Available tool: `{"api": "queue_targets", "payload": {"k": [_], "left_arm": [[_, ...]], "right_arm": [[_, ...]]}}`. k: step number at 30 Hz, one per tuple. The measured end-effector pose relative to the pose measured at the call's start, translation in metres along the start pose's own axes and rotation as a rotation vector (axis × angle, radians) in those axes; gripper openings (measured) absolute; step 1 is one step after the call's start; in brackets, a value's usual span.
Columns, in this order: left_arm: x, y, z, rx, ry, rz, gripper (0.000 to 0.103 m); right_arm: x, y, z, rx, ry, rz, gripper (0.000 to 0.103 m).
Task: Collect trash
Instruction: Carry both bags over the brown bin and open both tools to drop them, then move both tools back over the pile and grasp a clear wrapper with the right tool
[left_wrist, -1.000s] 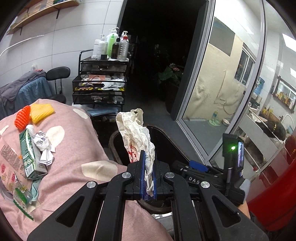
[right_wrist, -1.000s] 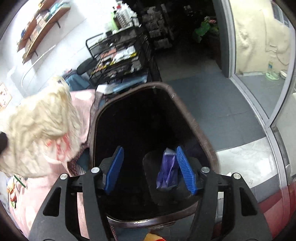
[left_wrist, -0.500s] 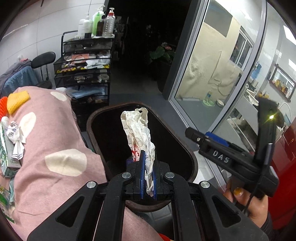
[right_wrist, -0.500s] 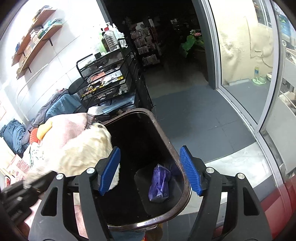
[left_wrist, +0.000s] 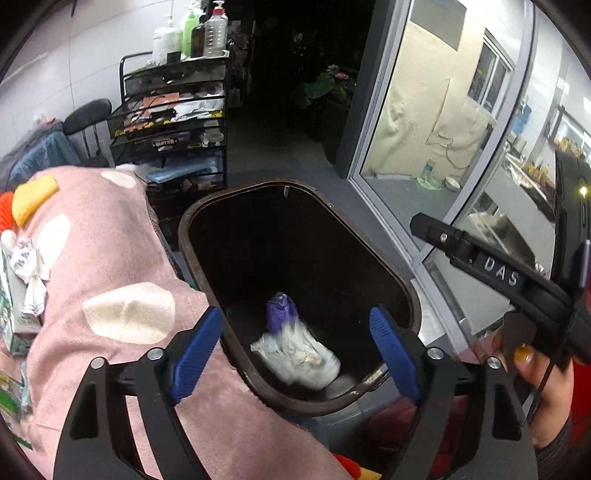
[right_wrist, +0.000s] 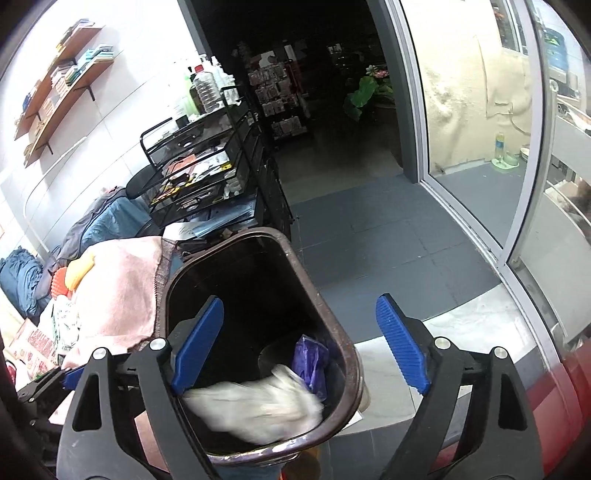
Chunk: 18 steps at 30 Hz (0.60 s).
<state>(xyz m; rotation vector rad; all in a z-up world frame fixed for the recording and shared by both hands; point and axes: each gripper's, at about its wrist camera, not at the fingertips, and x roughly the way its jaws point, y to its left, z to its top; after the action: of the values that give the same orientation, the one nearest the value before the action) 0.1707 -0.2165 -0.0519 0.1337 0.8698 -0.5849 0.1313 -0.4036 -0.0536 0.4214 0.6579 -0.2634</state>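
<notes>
A dark brown trash bin (left_wrist: 192, 258) stands beside the pink-covered table (left_wrist: 110, 266); it also shows in the right wrist view (right_wrist: 351, 369). A crumpled white paper wrapper (left_wrist: 299, 354) lies blurred inside the bin, next to a purple bag (left_wrist: 280, 312); both show in the right wrist view, the wrapper (right_wrist: 258, 406) and the bag (right_wrist: 312, 354). My left gripper (left_wrist: 295, 350) is open and empty above the bin. My right gripper (right_wrist: 299, 343) is open and empty over the bin's right rim; its body shows in the left wrist view (left_wrist: 498, 273).
On the table lie a crumpled white wrapper (left_wrist: 29, 266), a green carton (left_wrist: 18, 317), a yellow sponge (left_wrist: 33, 197) and an orange piece (left_wrist: 4, 210). A black wire cart (left_wrist: 173, 122) with bottles stands behind. A glass door (left_wrist: 424, 129) is on the right.
My left gripper has opened and let go of the white paper wrapper, which has dropped into the bin. The right gripper has drawn back to the right, still open.
</notes>
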Motion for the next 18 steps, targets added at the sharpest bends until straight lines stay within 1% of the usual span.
{"api": "queue_targets", "payload": {"k": [1,3,6,11,18], "left_arm": [[-0.001,0.0,0.0,0.009,-0.002,0.012,0.088],[-0.005,-0.003,-0.001,0.03,-0.021,0.042,0.089],[-0.017,-0.006,-0.003,0.054,-0.06,0.052,0.093],[-0.04,-0.003,-0.006,0.051,-0.131,0.073,0.095],[-0.083,0.002,-0.016,0.047,-0.258,0.116,0.097]], "right_arm": [[-0.001,-0.001,0.0,0.002,-0.001,-0.003,0.085],[-0.001,-0.003,0.0,0.007,-0.002,-0.007,0.085],[-0.001,-0.004,0.001,0.002,-0.003,-0.002,0.085],[-0.004,0.005,0.001,-0.028,-0.01,0.033,0.085],[-0.008,0.029,-0.006,-0.078,-0.005,0.095,0.085]]}}
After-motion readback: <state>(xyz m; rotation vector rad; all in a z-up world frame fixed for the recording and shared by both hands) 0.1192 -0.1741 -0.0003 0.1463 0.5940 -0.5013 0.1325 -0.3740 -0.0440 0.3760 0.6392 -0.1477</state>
